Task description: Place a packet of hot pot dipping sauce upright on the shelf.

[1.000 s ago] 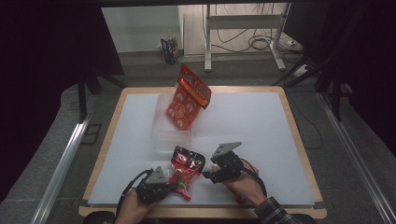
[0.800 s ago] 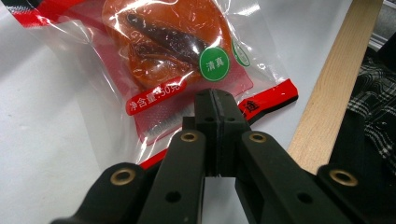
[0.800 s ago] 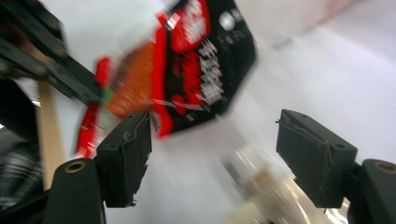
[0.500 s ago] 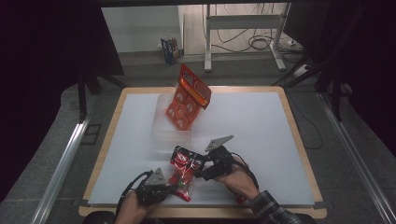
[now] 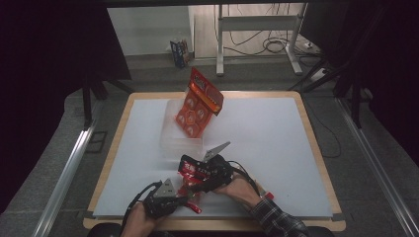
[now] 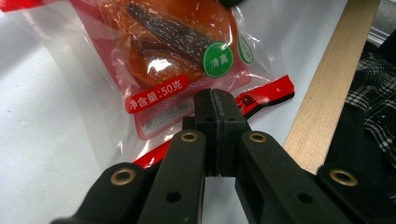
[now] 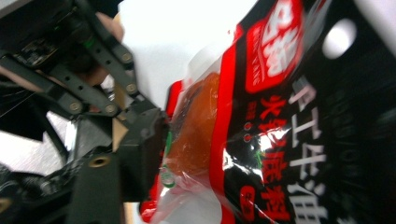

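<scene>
The left gripper pinches the sachet's bottom seal above the desk. The right gripper's jaws, half open, have just been closing around its top. An off-centre bite could rip the film.

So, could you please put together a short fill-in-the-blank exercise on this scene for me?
1. The left claw is shut on the bottom edge of the red and clear ____.
2. The table has a white top and a ____ rim.
3. At the far side of the table an ____ packet stands tilted in a clear box.

Missing words: snack pouch; wooden; orange
</scene>
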Available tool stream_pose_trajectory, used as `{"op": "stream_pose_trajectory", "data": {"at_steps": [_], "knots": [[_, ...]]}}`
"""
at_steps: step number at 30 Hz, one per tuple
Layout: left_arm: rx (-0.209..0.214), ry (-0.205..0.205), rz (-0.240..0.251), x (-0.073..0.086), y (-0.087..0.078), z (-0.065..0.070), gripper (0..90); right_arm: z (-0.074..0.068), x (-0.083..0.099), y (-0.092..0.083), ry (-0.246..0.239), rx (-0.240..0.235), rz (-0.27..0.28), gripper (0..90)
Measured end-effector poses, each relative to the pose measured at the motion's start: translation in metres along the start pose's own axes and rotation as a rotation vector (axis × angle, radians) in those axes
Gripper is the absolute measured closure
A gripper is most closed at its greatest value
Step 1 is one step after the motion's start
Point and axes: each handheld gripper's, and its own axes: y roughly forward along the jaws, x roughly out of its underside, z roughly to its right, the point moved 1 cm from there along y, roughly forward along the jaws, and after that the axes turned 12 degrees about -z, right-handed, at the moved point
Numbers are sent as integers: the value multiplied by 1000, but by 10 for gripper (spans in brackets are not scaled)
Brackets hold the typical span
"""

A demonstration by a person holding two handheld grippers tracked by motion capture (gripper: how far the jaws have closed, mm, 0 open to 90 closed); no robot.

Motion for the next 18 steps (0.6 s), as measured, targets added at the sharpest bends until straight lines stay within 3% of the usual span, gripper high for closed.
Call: {"op": "stream_pose_trajectory", "data": {"at_steps": [2, 3, 6, 8, 16, 18], "knots": [[-7, 9, -6, 0, 0, 0, 900, -3, -1, 4, -11, 4, -20, 509], [-10, 6, -3, -1, 0, 1, 900, -5, -1, 5, -15, 29, -27, 539], [-30, 42, -24, -1, -2, 3, 900, -4, -2, -1, 15, -42, 12, 647], [-19, 33, -15, 0, -4, 2, 869, -6, -3, -2, 12, -49, 18, 666], [-56, -19, 136, 1, -22, -1, 656, -15, -7, -18, -27, 38, 40, 697], [-64, -26, 146, 2, -23, -2, 568, -15, -7, -22, -32, 52, 45, 697]]}}
